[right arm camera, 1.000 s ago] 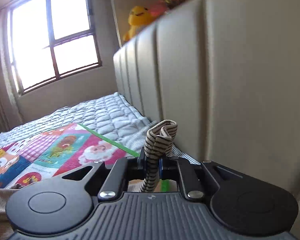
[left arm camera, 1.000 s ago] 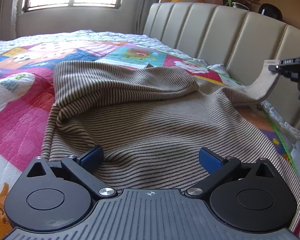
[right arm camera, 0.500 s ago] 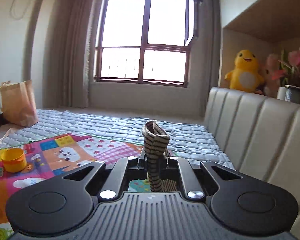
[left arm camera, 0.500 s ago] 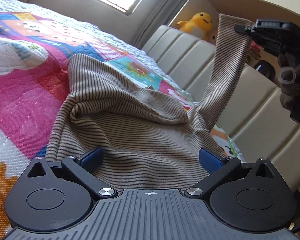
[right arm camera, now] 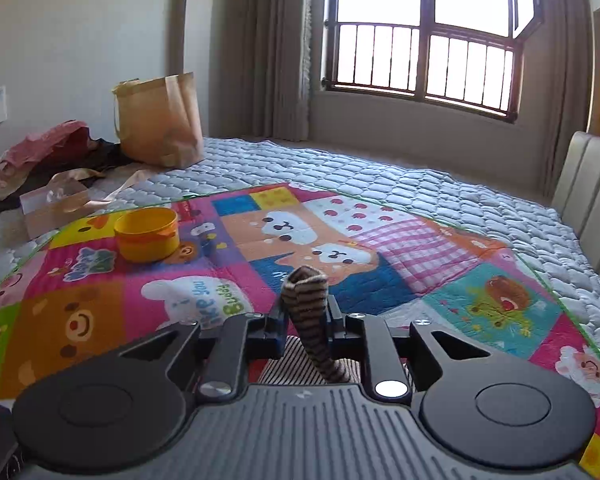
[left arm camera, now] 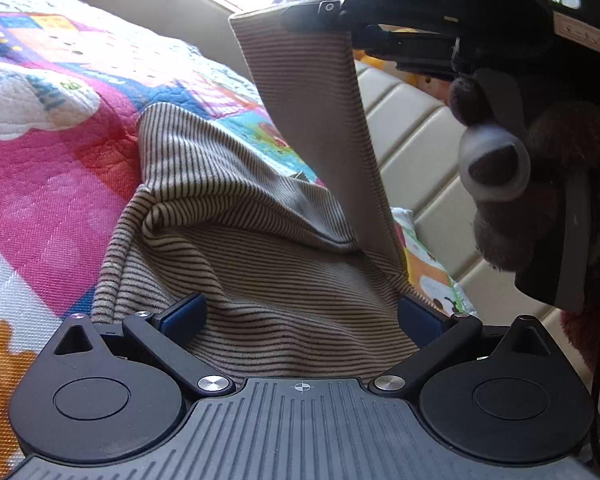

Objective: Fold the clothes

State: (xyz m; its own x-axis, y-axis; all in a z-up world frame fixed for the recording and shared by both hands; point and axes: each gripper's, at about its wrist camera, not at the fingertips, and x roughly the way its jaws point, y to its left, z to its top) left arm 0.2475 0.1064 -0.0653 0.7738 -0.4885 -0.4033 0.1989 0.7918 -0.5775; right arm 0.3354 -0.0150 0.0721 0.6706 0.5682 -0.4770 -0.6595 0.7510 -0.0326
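A beige, dark-striped garment (left arm camera: 236, 248) lies on a colourful quilted mat (left arm camera: 40, 152) on the bed. My left gripper (left arm camera: 300, 312) is open, its blue pads wide apart, low over the garment's near edge. My right gripper (right arm camera: 305, 330) is shut on the garment's sleeve (right arm camera: 306, 292). In the left wrist view the right gripper (left arm camera: 340, 12) holds that sleeve (left arm camera: 316, 120) lifted high above the garment's body, hanging down taut.
A padded beige headboard (left arm camera: 428, 152) stands to the right. On the mat sits a yellow bowl (right arm camera: 146, 234). Beyond it are a brown paper bag (right arm camera: 160, 120), a box and a heap of clothes (right arm camera: 48, 152). A barred window (right arm camera: 424, 44) is at the far wall.
My right gripper has lifted the sleeve from beside the headboard and swung it over the garment toward the middle of the bed. My left gripper stays open over the near edge.
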